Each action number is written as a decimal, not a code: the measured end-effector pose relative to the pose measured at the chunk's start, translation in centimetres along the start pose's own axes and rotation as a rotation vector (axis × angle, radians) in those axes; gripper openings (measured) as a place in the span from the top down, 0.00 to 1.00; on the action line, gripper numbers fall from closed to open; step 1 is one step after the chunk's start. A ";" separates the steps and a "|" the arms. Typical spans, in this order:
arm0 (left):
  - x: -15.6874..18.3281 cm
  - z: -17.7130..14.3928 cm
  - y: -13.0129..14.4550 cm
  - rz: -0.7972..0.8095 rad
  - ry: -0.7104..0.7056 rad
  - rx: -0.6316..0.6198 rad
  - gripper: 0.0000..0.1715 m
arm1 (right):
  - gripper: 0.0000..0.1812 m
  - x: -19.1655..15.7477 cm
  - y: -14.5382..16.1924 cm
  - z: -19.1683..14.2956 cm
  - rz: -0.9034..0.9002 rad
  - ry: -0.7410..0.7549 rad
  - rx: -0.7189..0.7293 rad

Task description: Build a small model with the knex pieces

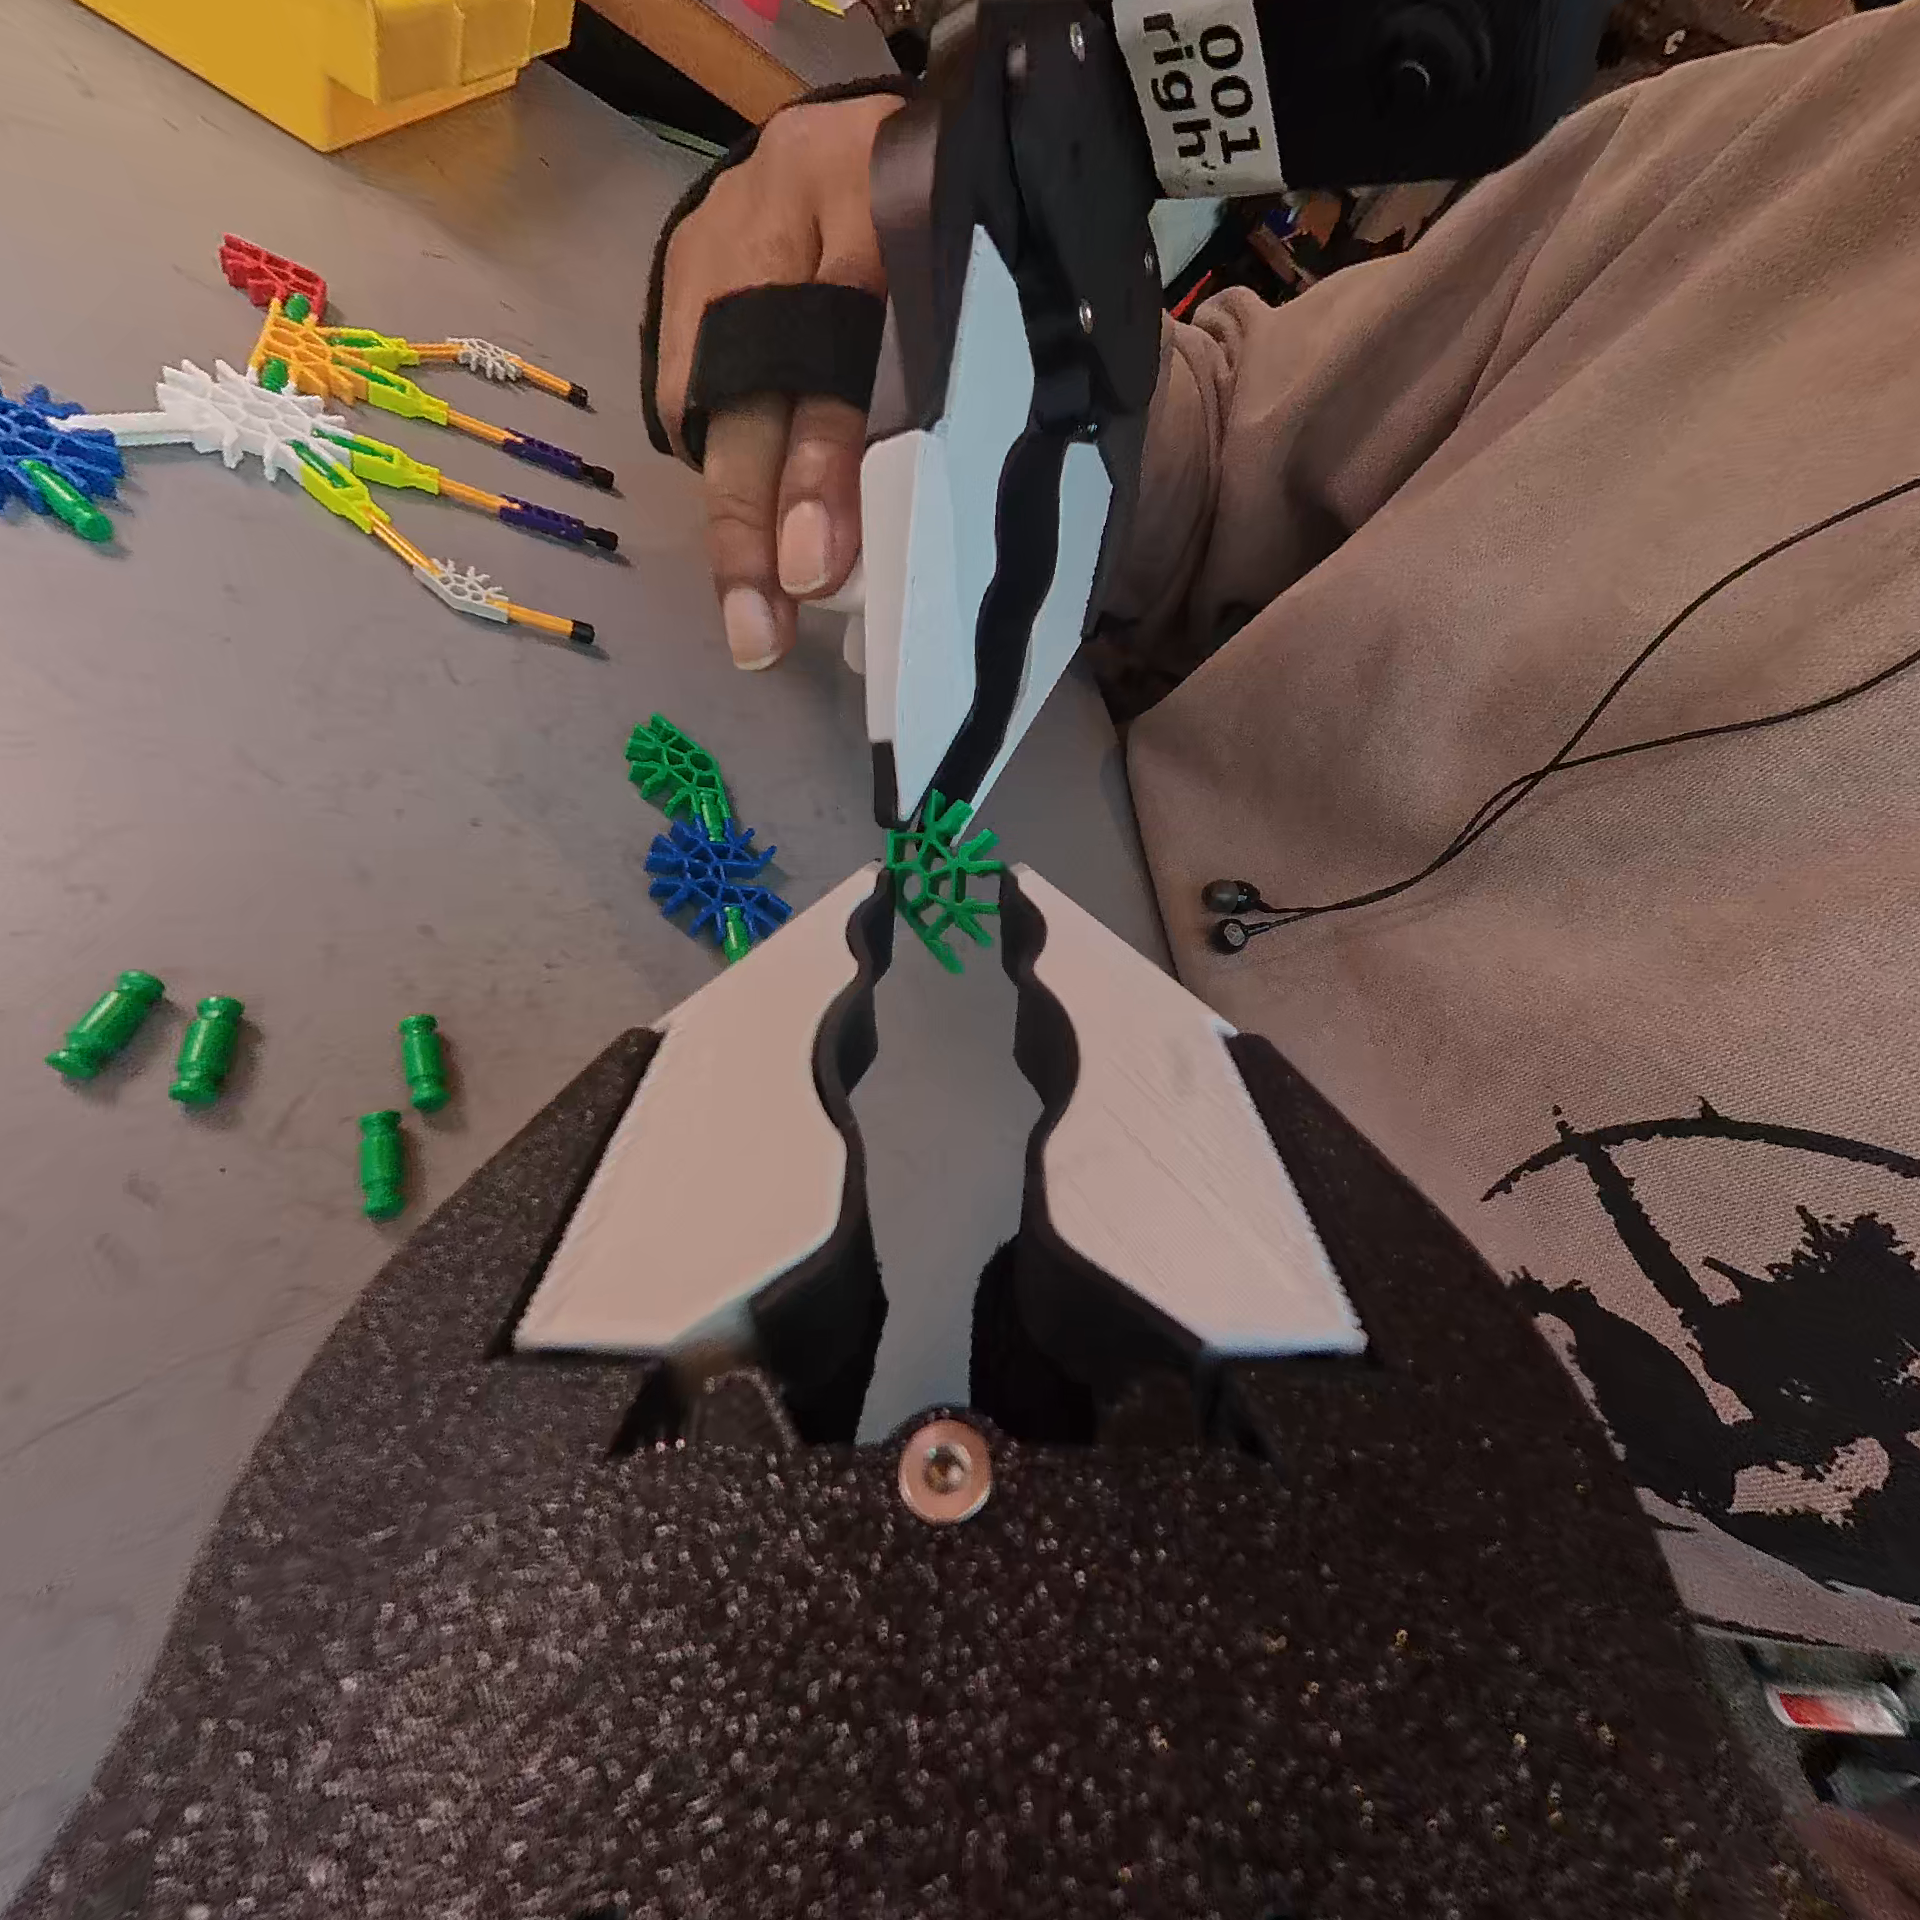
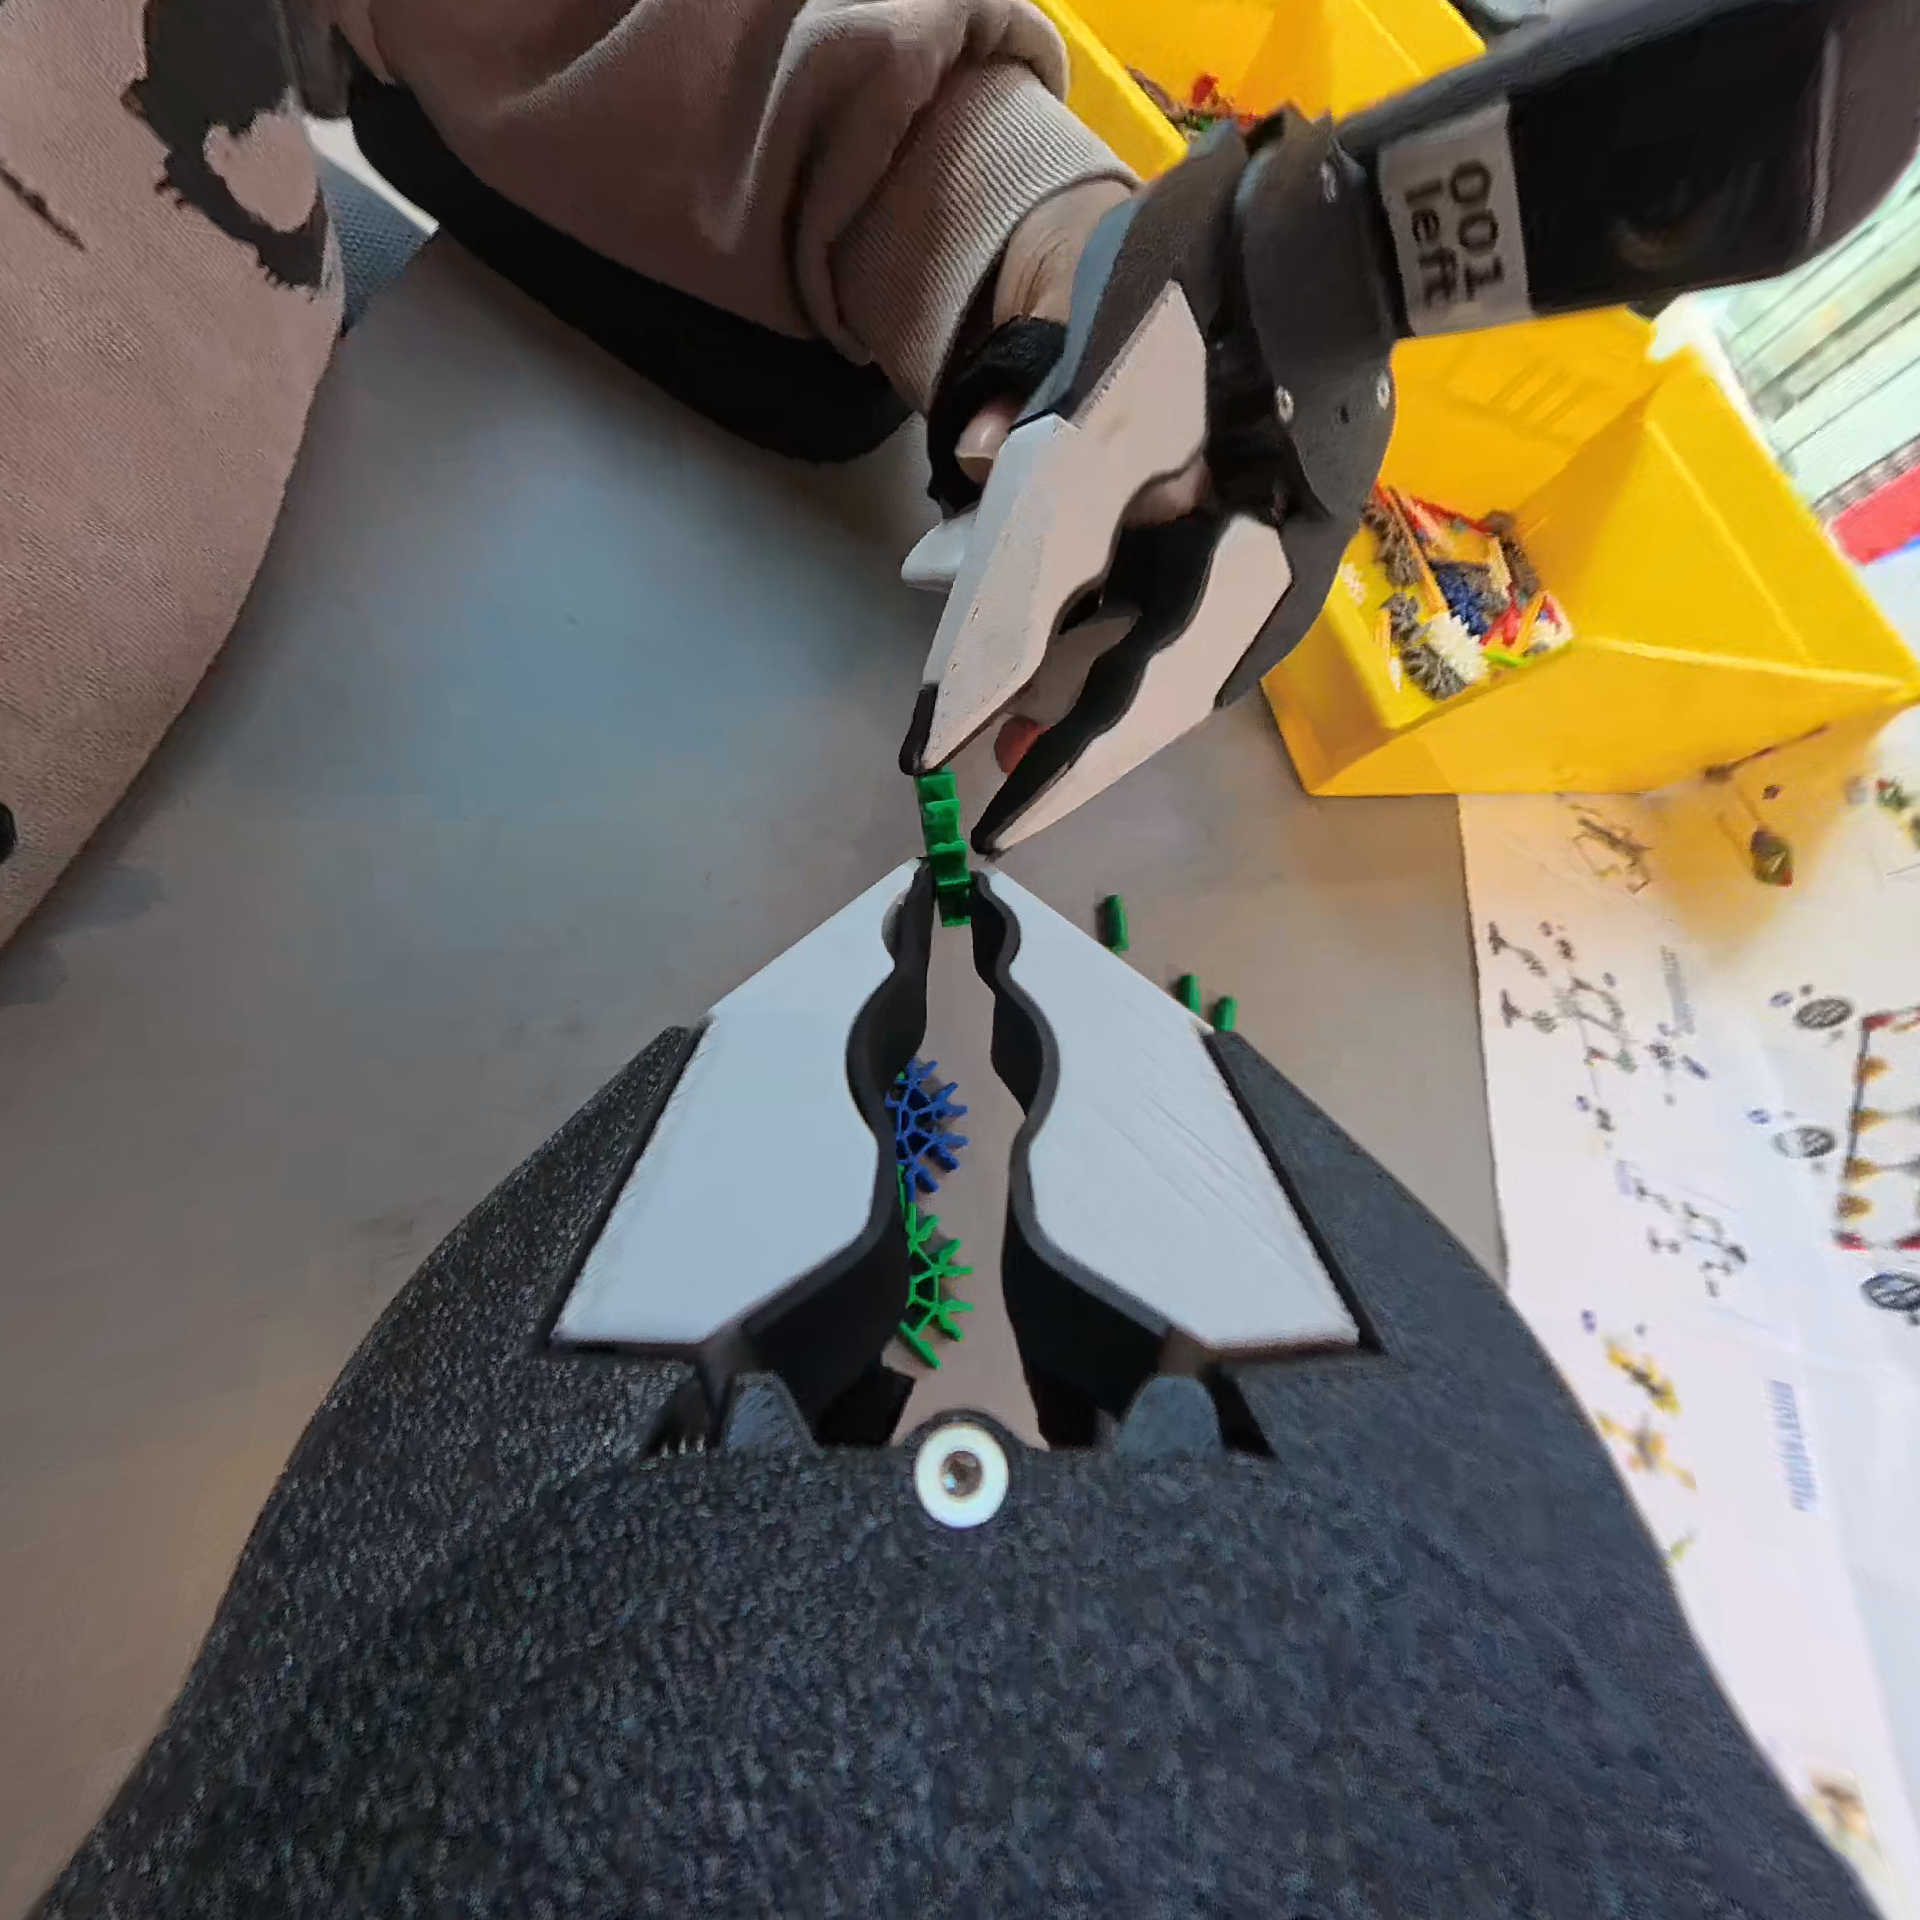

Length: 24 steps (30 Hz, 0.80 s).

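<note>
Left gripper (image 1: pixel 940 883): jaws parted, tips on either side of the green connector (image 1: pixel 940 883).
Right gripper (image 2: pixel 951 883): jaws clenched on the same connector's upper edge.
Connector position: held above the grey worktop (image 1: pixel 312 779), near its front edge.
Nearby: blue-and-green connector pair (image 1: pixel 701 831) just beside; four green rods (image 1: pixel 208 1049); multicoloured assembly (image 1: pixel 312 416); yellow bin (image 2: pixel 1558 623).

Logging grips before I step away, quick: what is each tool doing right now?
Left tool: partly open around the green connector, tips at its edges; firm grip cannot be told.
Right tool: shut on the green connector, pinched at its tips.
</note>
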<state>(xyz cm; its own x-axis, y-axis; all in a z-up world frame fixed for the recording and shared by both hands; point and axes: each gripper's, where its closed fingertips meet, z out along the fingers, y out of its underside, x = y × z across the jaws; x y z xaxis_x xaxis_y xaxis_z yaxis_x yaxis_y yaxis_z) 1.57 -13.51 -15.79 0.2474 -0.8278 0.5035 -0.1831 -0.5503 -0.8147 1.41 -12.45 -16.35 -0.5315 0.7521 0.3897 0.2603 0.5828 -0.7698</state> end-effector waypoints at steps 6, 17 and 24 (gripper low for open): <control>-2.5 -1.4 -1.6 0.190 -0.300 0.014 0.89 | 0.98 2.4 2.3 -0.1 0.578 -0.068 0.030; -3.3 -1.4 -2.9 -0.053 -0.263 0.146 0.97 | 0.96 3.6 0.8 -0.8 0.759 -0.109 0.220; -2.5 -1.6 -3.7 -0.336 -0.029 0.276 0.97 | 0.79 4.1 0.3 -1.3 0.117 0.189 0.105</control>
<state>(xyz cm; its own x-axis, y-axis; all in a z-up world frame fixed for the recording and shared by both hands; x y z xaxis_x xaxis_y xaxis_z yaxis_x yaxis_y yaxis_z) 0.07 -9.54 -13.57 0.2773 -0.6021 0.7487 0.1722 -0.7355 -0.6553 0.40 -8.78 -14.34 -0.3396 0.8628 0.3745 0.2207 0.4601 -0.8600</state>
